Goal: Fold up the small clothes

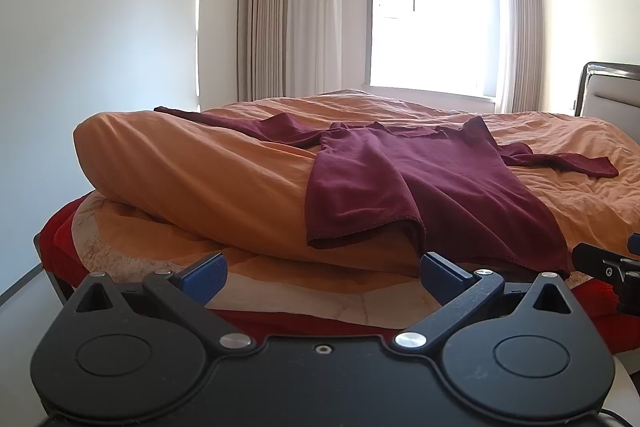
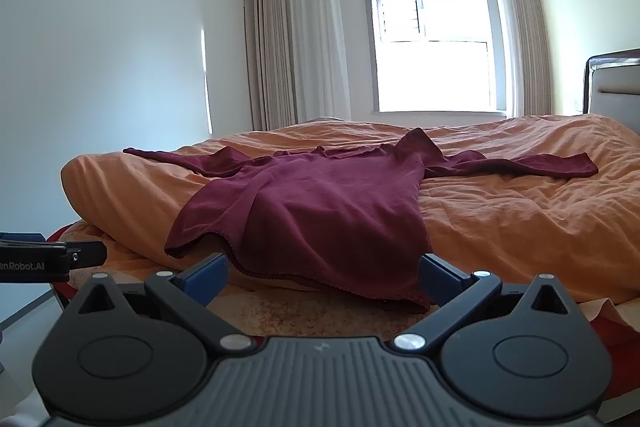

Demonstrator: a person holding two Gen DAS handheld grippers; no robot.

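From the left wrist camera, a dark red shirt (image 1: 420,183) lies spread out on an orange blanket (image 1: 208,179) on the bed. Its sleeves stretch out to both sides. The bottom edge of the shirt hangs over the rolled front of the blanket. The left gripper (image 1: 322,273) is low, just in front of that edge, and its jaws are spread wide with nothing in them. A bit of the right gripper (image 1: 612,271) peeks in at the right edge. A bright window (image 1: 432,23) with curtains (image 1: 288,15) is behind the bed.

From the right wrist camera, the shirt (image 2: 320,211) lies flat on the blanket (image 2: 520,219). The right gripper (image 2: 322,275) sits near the shirt's bottom edge, not touching it, with its jaws wide apart and empty. The left gripper (image 2: 52,259) shows at the left edge.
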